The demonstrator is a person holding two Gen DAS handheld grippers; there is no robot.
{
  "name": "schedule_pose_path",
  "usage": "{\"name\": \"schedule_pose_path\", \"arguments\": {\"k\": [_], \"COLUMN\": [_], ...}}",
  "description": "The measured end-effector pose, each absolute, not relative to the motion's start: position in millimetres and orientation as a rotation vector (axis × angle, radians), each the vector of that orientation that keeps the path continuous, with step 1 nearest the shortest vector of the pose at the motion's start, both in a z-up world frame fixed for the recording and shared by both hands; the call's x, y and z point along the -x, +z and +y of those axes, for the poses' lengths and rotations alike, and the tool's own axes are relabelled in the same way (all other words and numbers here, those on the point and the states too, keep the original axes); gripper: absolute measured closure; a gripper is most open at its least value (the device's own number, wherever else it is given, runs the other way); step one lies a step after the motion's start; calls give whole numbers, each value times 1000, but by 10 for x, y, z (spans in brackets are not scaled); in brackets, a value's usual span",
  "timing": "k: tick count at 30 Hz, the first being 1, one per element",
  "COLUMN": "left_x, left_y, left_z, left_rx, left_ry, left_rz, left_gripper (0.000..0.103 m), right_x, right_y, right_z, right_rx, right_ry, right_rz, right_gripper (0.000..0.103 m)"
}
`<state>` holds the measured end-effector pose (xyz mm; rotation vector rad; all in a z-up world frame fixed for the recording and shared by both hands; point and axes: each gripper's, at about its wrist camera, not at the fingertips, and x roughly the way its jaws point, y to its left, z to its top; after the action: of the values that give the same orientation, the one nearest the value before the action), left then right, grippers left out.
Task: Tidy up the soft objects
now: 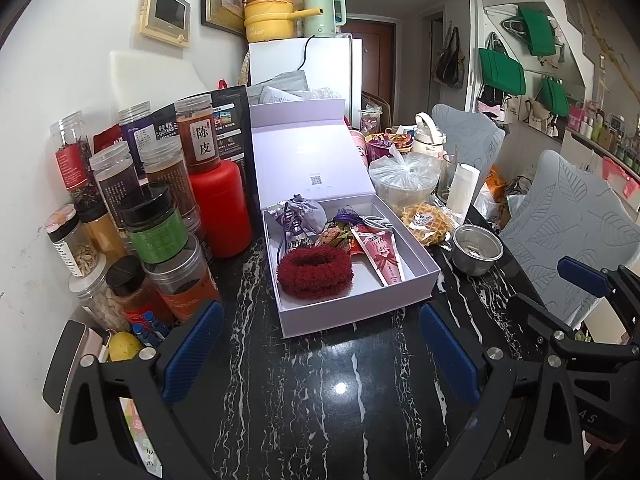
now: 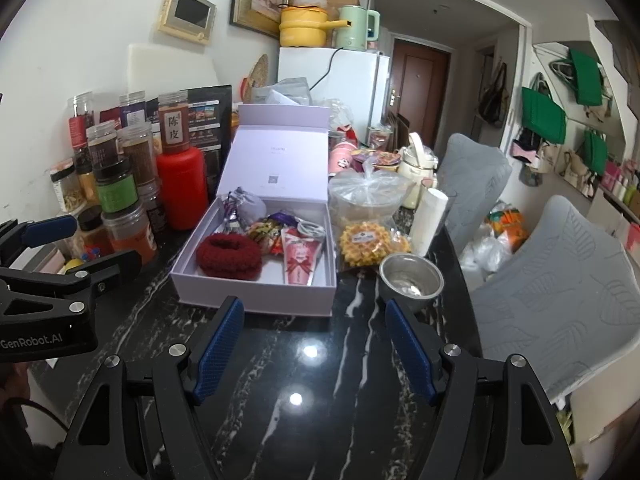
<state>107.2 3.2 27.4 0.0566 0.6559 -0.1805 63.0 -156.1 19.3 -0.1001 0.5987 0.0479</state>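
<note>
An open lilac box [image 1: 356, 312] [image 2: 256, 300] stands on the black marble table with its lid upright. Inside lie a fluffy dark red scrunchie [image 1: 315, 271] [image 2: 229, 257], a grey-lilac drawstring pouch [image 1: 306, 216] [image 2: 247, 205], a pink cone-shaped packet [image 1: 380, 258] [image 2: 300, 258] and small wrapped sweets [image 1: 334, 236]. My left gripper [image 1: 320, 352] hovers open just in front of the box, nothing between its blue pads. My right gripper [image 2: 316, 350] is also open and empty, in front of the box's near right corner. The right gripper [image 1: 592, 300] shows at the right of the left wrist view, the left gripper [image 2: 52, 264] at the left of the right wrist view.
Several jars and a red bottle [image 1: 222, 212] crowd the table's left side. A steel cup [image 2: 411, 280], a waffle packet [image 2: 366, 244], a bagged tub [image 2: 366, 196] and a paper roll [image 2: 428, 220] sit right of the box. Grey chairs [image 2: 560, 280] stand at the table's right edge.
</note>
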Motion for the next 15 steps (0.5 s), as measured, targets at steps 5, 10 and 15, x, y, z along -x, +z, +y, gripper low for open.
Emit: {"name": "schedule_pose_path", "arguments": {"k": [5,10,15], "left_x": [-1073,-1093,-1108], "left_y": [270,251,238], "left_z": [22,6,2], "left_rx": [-56,-51,-47], "left_ry": [-183,-188,-182], "left_rz": [657,665,670], "left_gripper": [3,3,3], "right_x": [-622,-621,-634], "right_y": [205,205,204], "right_z": [-1577,-1582,-1607], "right_rx": [99,99,100], "right_ry": [49,47,39], "right_rz": [596,597,602], "right_gripper": [29,28,27]}}
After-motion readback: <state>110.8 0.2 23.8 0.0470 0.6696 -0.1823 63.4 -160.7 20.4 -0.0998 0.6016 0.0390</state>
